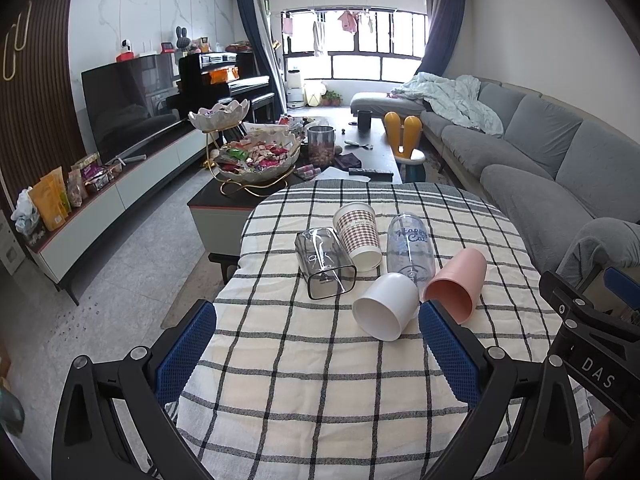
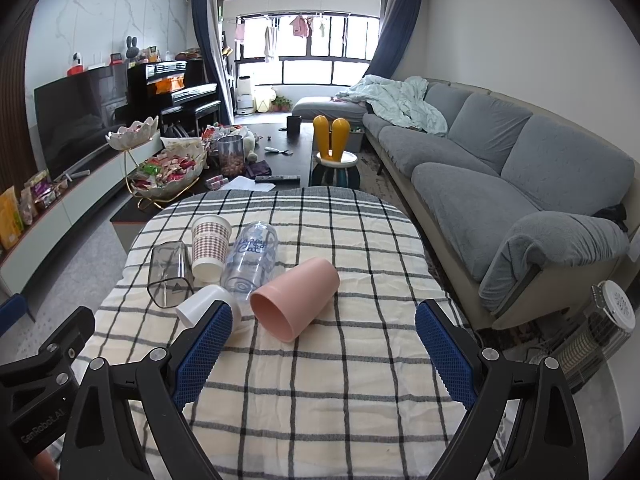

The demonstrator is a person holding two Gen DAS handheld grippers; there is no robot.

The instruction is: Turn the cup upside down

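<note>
Several cups lie on their sides on the checked tablecloth: a smoky square cup, a patterned paper cup, a clear "Happy Cat" cup, a white cup and a pink cup. My left gripper is open and empty, just short of the white cup. My right gripper is open and empty, just short of the pink cup. The white cup is partly hidden behind its left finger. The right gripper's body shows at the left view's right edge.
A grey sofa runs along the right. A dark coffee table with a snack bowl stand sits beyond the table. A TV cabinet lines the left wall. A heater stands on the floor at right.
</note>
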